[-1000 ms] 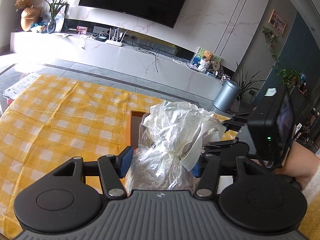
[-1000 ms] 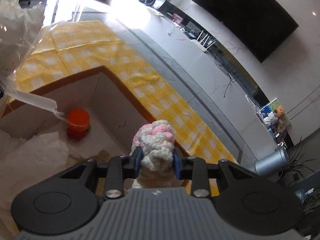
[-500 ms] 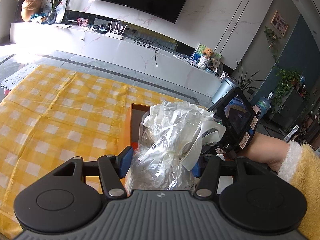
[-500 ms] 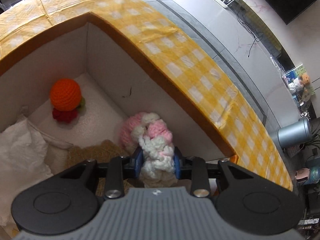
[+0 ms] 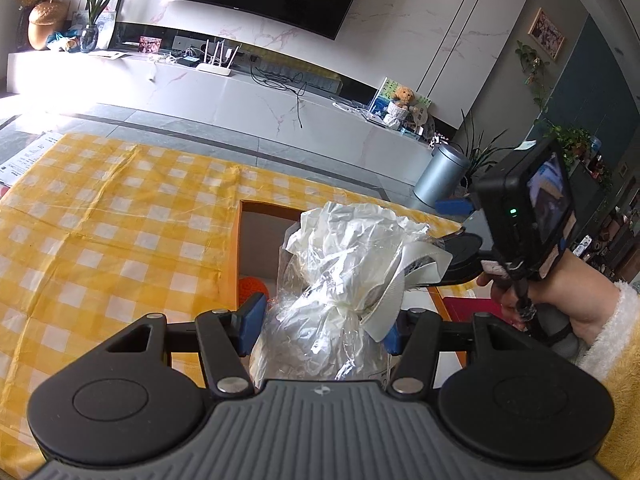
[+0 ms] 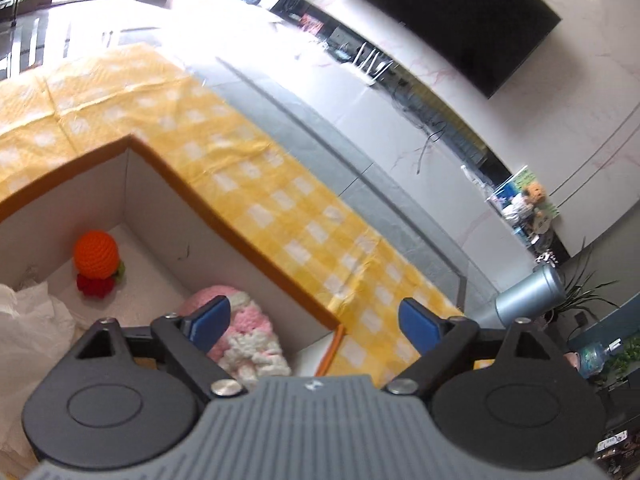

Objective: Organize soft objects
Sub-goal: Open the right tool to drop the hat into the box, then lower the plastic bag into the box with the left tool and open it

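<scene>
left hand-held gripper clamps crinkly plastic bag, light, slippery, grip at tied neck | right hand-held gripper opening, empty; pink knit toy in box

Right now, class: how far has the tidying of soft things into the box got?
Done: the orange knitted ball and pink-and-white crocheted piece lie inside the white-walled cardboard box. The right gripper is opening, nothing between its pads. In hand: the left gripper clamps a clear-wrapped white bundle above the box. Left: putting that bundle in.
</scene>
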Tool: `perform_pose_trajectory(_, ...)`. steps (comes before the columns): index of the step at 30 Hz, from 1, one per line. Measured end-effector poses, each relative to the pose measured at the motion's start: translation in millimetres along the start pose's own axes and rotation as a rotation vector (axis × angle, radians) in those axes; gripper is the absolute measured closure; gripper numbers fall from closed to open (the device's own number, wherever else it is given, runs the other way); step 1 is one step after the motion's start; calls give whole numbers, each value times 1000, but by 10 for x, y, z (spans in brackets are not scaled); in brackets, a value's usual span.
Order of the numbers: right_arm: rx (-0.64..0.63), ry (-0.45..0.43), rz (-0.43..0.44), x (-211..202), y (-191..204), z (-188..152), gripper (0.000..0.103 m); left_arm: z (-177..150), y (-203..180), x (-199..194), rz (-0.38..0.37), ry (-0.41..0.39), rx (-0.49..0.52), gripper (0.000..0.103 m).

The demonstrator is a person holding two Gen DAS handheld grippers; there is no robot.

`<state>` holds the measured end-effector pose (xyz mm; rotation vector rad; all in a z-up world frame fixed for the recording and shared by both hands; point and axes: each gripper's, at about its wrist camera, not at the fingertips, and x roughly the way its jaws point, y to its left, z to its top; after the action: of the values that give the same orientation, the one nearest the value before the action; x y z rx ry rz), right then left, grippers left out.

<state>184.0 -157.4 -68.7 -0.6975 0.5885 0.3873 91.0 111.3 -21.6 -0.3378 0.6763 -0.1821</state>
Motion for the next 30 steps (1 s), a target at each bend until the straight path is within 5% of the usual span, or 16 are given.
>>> perform_pose_trajectory(6, 267, -153, -102, -542, -390, -230, 8, -67, -118, 114, -39, 44, 13, 38)
perform_pose_trajectory(10, 456, -180, -64, -718, -563, -518, 7, -130, -197, 210, -75, 84, 19, 38)
perform_pose_trajectory(15, 427, -182, -58, -706, -497, -730, 7, -239, -315, 370, -125, 156, 27, 38)
perform_pose_trajectory(22, 495, -256, -64, -719, -483, -975, 7, -388, -395, 639, -35, 228, 69, 38)
perform_pose_trajectory(30, 517, -230, -12, -661, -473, -1066, 7, -519, -437, 775, -8, 273, 77, 37)
